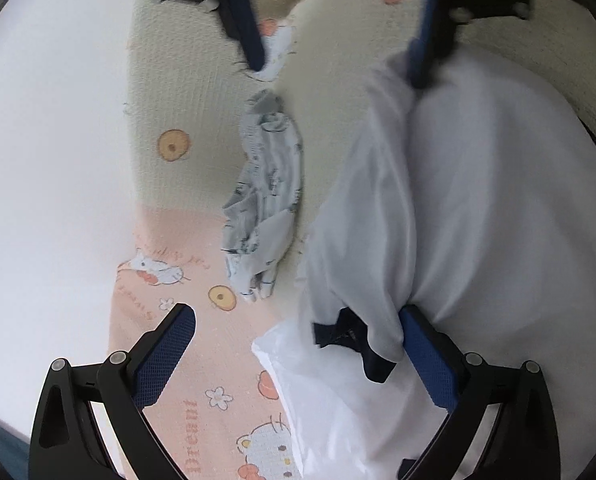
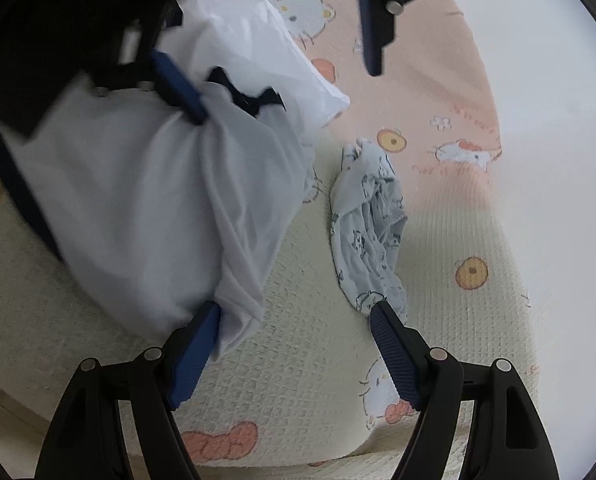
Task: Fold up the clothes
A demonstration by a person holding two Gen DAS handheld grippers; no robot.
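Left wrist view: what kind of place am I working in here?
Probably a home laundry spot: a cartoon-cat towel spread over a white surface, with a white garment and a small printed garment lying on it.

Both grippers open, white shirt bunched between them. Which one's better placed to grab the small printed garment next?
Right, probably. The right gripper has one finger touching the small printed garment. The left gripper is nearer the white shirt.

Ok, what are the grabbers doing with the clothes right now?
Left gripper open, right gripper open. White shirt bunched on the blanket, brushing one finger of each. Small printed garment lies crumpled beside it, near the right gripper.
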